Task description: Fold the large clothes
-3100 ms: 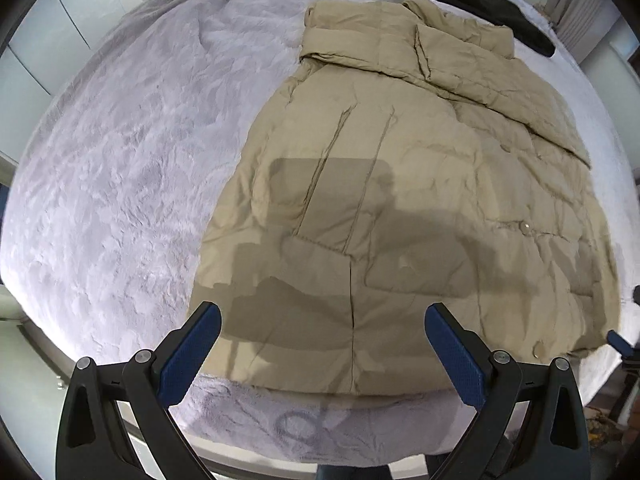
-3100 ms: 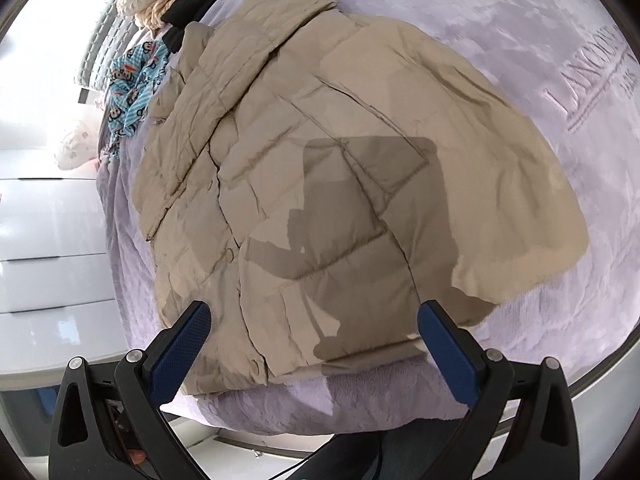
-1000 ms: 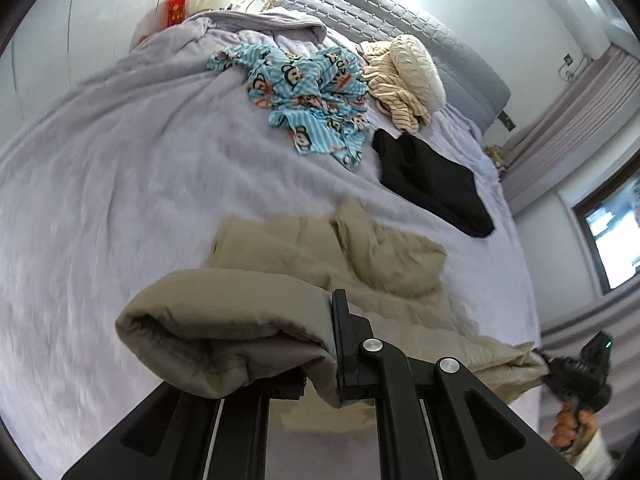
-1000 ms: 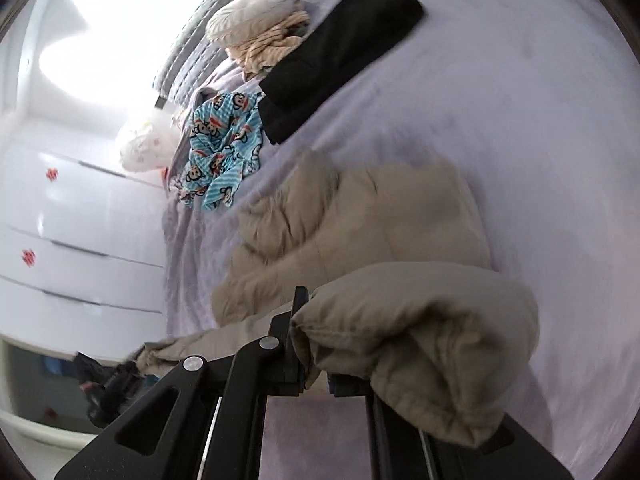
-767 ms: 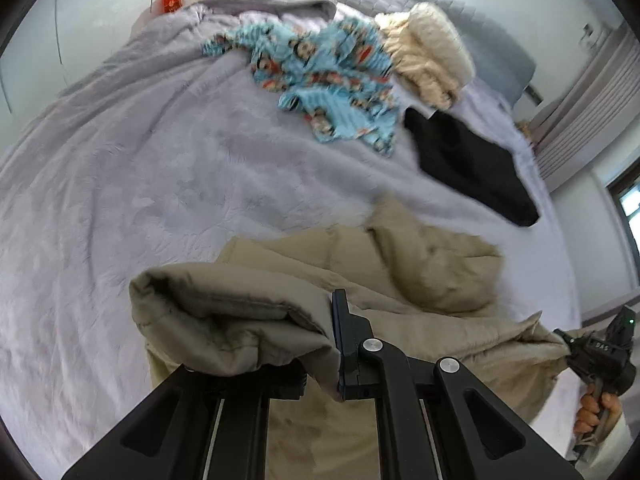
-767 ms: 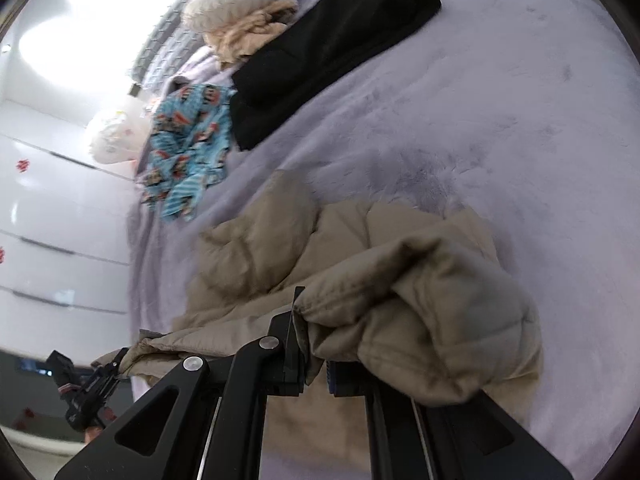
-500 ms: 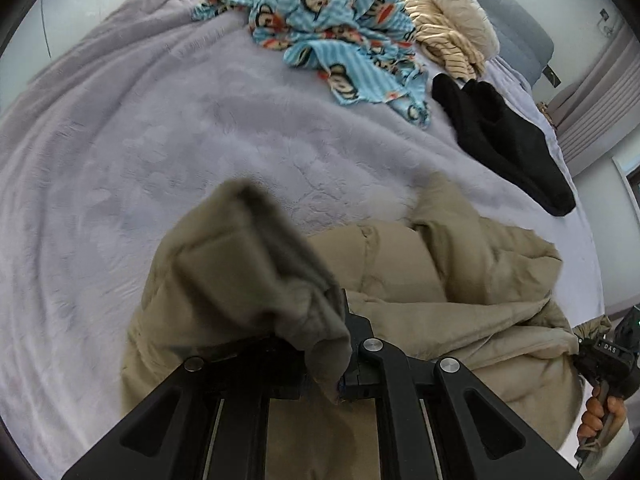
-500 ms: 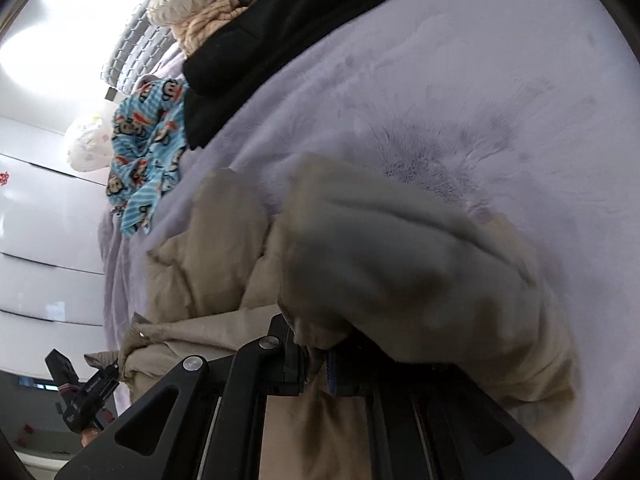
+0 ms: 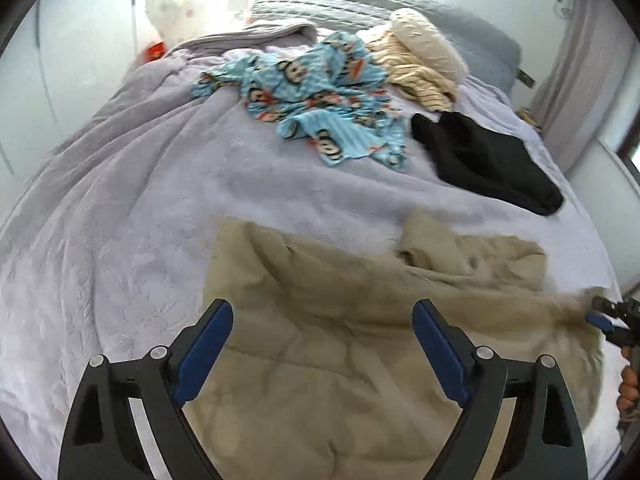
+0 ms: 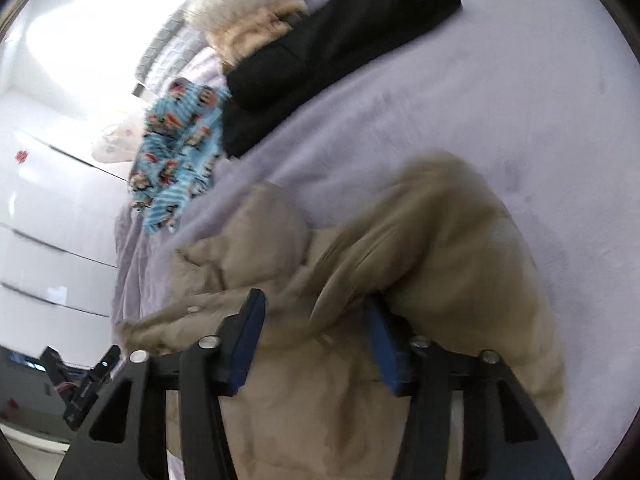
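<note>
A large tan padded coat [image 9: 360,320] lies folded over on itself on the lilac bed cover [image 9: 120,240]. My left gripper [image 9: 322,346] is open and empty just above the coat's near half. In the right wrist view the same coat [image 10: 420,248] is bunched and blurred, and my right gripper [image 10: 316,340] is open with coat fabric lying loose between the fingers. The right gripper also shows at the right edge of the left wrist view [image 9: 612,322], by the coat's far corner.
At the head of the bed lie a blue monkey-print garment [image 9: 320,92], a black garment [image 9: 488,160] and cream knitwear [image 9: 420,56]. White drawers [image 10: 48,240] stand to the left of the bed. A grey padded headboard [image 9: 360,0] is behind.
Both grippers held the coat's hem shut and carried it forward over the coat; now both have opened and the hem has dropped onto the coat's upper part.
</note>
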Demonstrator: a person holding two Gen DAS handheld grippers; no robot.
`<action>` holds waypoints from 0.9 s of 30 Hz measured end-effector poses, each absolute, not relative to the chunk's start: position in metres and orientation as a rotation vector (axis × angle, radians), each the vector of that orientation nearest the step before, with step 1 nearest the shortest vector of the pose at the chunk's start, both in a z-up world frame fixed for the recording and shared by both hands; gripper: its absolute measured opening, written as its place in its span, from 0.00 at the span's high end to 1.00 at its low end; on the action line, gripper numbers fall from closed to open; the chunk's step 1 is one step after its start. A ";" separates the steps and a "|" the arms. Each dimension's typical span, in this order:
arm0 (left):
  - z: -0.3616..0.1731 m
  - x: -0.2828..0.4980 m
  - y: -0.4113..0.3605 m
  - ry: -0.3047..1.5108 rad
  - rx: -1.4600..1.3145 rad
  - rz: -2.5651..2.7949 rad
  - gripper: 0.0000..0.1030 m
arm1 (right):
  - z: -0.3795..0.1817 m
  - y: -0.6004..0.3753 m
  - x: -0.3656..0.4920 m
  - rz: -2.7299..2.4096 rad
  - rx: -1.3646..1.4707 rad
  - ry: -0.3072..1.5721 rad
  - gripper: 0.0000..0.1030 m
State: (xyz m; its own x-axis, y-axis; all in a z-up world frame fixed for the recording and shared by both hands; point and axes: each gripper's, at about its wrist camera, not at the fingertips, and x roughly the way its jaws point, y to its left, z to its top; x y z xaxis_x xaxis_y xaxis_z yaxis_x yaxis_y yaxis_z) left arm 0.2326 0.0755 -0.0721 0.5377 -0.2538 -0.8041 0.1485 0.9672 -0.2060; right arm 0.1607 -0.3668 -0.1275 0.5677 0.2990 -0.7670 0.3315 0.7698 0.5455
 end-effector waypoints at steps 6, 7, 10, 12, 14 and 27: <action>-0.105 0.228 0.029 1.071 -0.055 -0.397 0.57 | -0.126 -0.304 0.161 0.149 0.525 1.058 0.86; -0.115 0.230 0.017 1.074 -0.035 -0.401 0.57 | -0.132 -0.293 0.164 0.153 0.465 1.071 0.86; -0.142 0.243 -0.005 1.066 -0.033 -0.360 0.57 | -0.160 -0.274 0.179 0.128 0.327 1.087 0.87; -0.154 0.253 -0.012 1.050 -0.037 -0.328 0.57 | -0.176 -0.276 0.190 0.100 0.321 1.071 0.91; -0.162 0.267 -0.015 1.044 -0.050 -0.311 0.57 | -0.186 -0.281 0.201 0.090 0.335 1.048 0.93; -0.155 0.303 0.065 1.023 -0.040 -0.126 0.57 | -0.173 -0.369 0.190 -0.152 0.339 1.034 0.97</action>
